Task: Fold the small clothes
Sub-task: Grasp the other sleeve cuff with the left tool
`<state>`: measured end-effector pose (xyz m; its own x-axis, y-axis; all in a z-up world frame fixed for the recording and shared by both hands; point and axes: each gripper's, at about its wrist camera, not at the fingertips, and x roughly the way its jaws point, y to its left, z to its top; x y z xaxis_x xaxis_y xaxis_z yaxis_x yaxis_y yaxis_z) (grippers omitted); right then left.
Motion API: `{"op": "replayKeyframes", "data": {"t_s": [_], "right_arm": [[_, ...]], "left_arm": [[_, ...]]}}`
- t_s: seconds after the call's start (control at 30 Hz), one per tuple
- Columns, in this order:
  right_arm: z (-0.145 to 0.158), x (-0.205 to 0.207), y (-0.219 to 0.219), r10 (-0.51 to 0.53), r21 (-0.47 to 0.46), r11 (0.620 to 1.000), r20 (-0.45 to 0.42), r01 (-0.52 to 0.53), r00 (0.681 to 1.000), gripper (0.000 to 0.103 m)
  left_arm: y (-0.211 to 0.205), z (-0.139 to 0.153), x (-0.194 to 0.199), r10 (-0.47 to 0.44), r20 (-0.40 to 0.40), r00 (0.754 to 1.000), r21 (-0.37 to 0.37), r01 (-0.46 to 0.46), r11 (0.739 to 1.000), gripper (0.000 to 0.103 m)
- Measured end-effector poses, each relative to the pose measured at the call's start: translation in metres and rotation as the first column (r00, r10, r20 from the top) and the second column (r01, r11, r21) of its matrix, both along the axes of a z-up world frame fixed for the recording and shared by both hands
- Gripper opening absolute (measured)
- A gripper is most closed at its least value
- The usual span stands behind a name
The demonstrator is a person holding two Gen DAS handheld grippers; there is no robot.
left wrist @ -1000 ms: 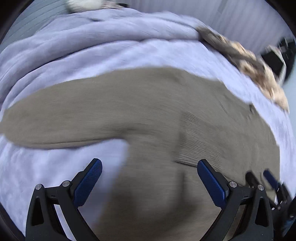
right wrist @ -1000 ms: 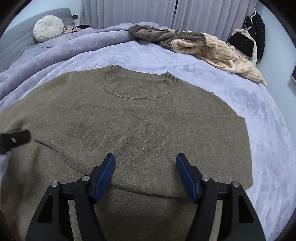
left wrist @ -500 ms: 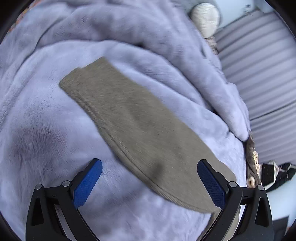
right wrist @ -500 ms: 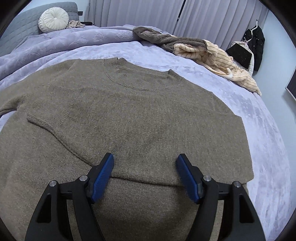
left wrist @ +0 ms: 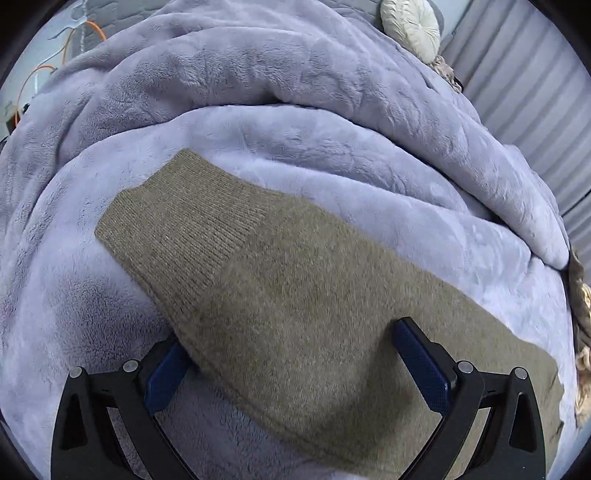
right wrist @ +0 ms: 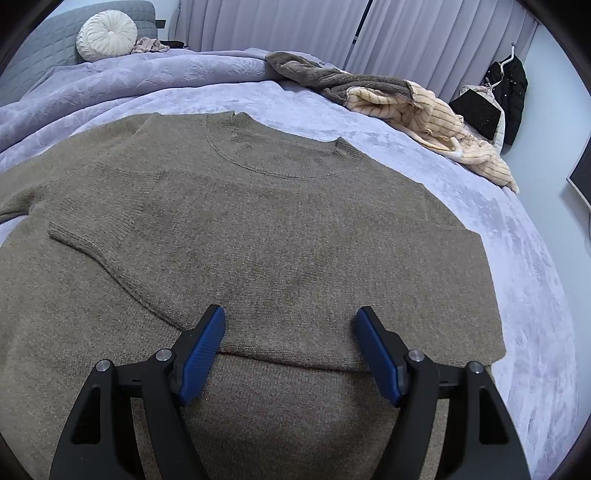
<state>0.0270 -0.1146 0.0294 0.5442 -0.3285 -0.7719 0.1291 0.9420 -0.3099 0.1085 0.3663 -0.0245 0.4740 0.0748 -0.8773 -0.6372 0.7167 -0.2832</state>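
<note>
Olive sweater (right wrist: 277, 236): left gripper (left wrist: 295, 373) straddles the sleeve (left wrist: 236, 266) wide open, so pinch near the cuff; right gripper (right wrist: 291, 354) just widened, empty.

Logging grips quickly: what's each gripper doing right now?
Left gripper: open, straddling the sweater's sleeve.
Right gripper: open, over the sweater, holding nothing.

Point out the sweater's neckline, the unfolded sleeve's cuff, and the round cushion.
sweater neckline (right wrist: 280, 162): right wrist view, on the ribbed collar band.
sleeve cuff (left wrist: 184, 218): left wrist view, on the ribbed end.
round cushion (right wrist: 107, 35): right wrist view, on its pleated face.
</note>
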Motion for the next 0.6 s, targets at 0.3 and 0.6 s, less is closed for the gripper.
{"op": "replayKeyframes", "data": {"t_s": [0.3,0.6], "right_arm": [[-0.001,-0.001,0.001,0.0,-0.014,1.0,0.003,0.0,1.0,0.076],[-0.001,-0.001,0.002,-0.001,-0.017,1.0,0.004,0.001,1.0,0.076]], "left_arm": [[0.041,0.007,0.008,0.049,0.077,0.996,-0.158,-0.036,0.987,0.102],[0.04,0.024,-0.005,0.068,0.112,0.991,-0.107,-0.056,0.993,0.015]]}}
